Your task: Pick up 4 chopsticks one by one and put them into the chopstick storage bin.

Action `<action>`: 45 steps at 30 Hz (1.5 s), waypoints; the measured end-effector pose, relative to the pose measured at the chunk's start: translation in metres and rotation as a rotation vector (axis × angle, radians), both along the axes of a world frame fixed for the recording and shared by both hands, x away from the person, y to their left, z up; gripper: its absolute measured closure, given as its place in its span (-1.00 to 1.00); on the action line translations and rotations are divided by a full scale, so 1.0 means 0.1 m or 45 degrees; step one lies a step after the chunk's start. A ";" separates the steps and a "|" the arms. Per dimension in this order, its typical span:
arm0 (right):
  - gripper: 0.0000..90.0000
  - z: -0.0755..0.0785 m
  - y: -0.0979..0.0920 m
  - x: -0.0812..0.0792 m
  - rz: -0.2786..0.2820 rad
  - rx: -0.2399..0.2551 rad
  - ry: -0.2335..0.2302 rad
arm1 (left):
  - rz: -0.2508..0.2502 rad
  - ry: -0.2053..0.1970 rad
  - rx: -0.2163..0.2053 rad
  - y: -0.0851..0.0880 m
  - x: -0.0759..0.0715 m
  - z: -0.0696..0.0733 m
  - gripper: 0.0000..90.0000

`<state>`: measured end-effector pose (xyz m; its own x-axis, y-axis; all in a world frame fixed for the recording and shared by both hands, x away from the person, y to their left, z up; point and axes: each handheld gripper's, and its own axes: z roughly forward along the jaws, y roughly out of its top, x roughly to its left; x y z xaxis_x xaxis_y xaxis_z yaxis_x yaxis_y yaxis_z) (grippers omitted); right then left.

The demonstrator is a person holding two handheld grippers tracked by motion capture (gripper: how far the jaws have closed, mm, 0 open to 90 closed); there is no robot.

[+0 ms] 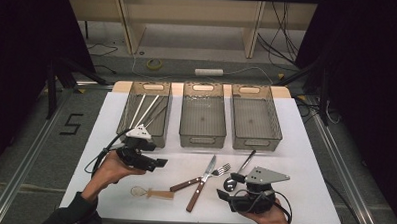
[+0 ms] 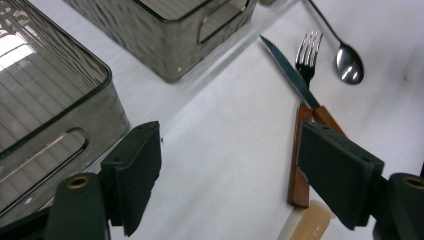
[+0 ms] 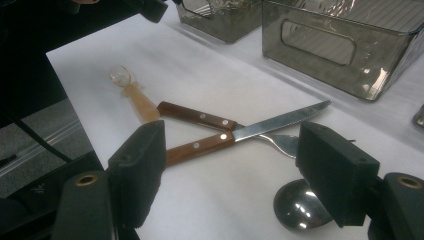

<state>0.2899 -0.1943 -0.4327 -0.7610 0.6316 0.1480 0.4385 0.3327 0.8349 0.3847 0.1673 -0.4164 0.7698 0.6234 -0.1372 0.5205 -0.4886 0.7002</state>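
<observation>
My left gripper (image 1: 159,163) hovers over the table's left front with its jaws open and nothing between them (image 2: 230,150). My right gripper (image 1: 229,187) sits at the right front, also open and empty (image 3: 230,155). Between them lie a wooden-handled knife (image 1: 200,184) (image 2: 292,75) (image 3: 270,125) crossed over a wooden-handled fork (image 1: 204,178) (image 2: 307,55) (image 3: 197,116). A metal spoon (image 1: 237,174) (image 2: 348,62) (image 3: 297,207) lies just ahead of the right gripper. A small beige plastic spoon (image 1: 151,193) (image 3: 132,95) lies below the left gripper.
Three grey see-through bins stand in a row at the back: the left bin (image 1: 128,124) holds several pale sticks (image 1: 144,110), while the middle bin (image 1: 201,139) and the right bin (image 1: 255,141) look bare. The table's front edge (image 1: 192,222) is close to both hands.
</observation>
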 end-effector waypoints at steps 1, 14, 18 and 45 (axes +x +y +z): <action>-0.35 0.00 0.00 0.00 0.001 0.002 -0.003 | -0.008 0.004 0.005 -0.01 -0.01 0.00 -0.45; -0.35 -0.01 -0.02 0.01 -0.001 -0.005 -0.005 | -0.087 0.005 0.056 -0.12 -0.17 -0.01 -0.46; -0.35 -0.01 -0.03 0.01 0.000 -0.002 -0.004 | -0.113 0.016 0.079 -0.14 -0.22 -0.04 -0.47; -0.35 -0.01 -0.02 0.01 0.009 -0.003 0.002 | -0.257 0.090 0.307 -0.27 -0.45 -0.26 -0.47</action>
